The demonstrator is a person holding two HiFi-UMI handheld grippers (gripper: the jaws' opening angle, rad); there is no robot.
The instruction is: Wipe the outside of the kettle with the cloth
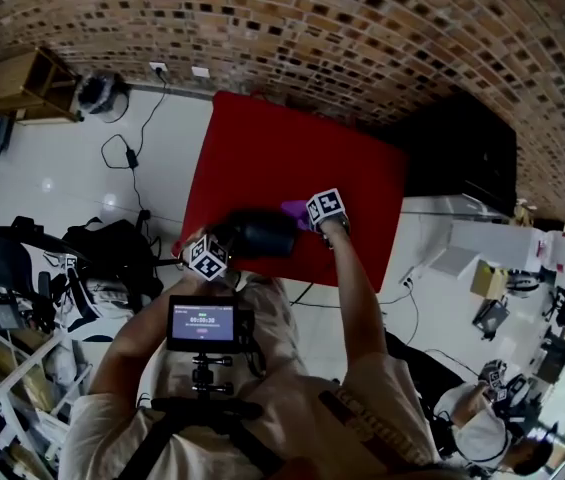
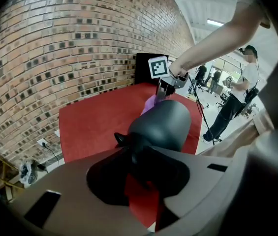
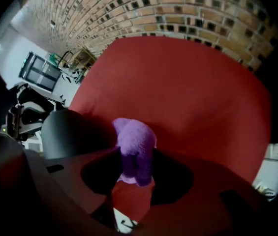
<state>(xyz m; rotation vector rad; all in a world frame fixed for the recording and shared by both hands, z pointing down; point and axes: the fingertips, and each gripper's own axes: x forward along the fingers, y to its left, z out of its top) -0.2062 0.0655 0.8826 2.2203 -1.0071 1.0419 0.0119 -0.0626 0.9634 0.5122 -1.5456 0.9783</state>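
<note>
A black kettle lies on its side near the front edge of the red table. My left gripper is at its left end. In the left gripper view that gripper is shut on a black part at the kettle's near end, and the body stretches away from it. My right gripper stands just right of the kettle, shut on a purple cloth. In the right gripper view the cloth bulges out of the jaws, with the kettle to its left. The cloth sits by the kettle's far end.
A black cabinet stands right of the table, against the brick wall. Dark bags and cables lie on the white floor to the left. A small monitor sits on the chest rig. A person stands in the background.
</note>
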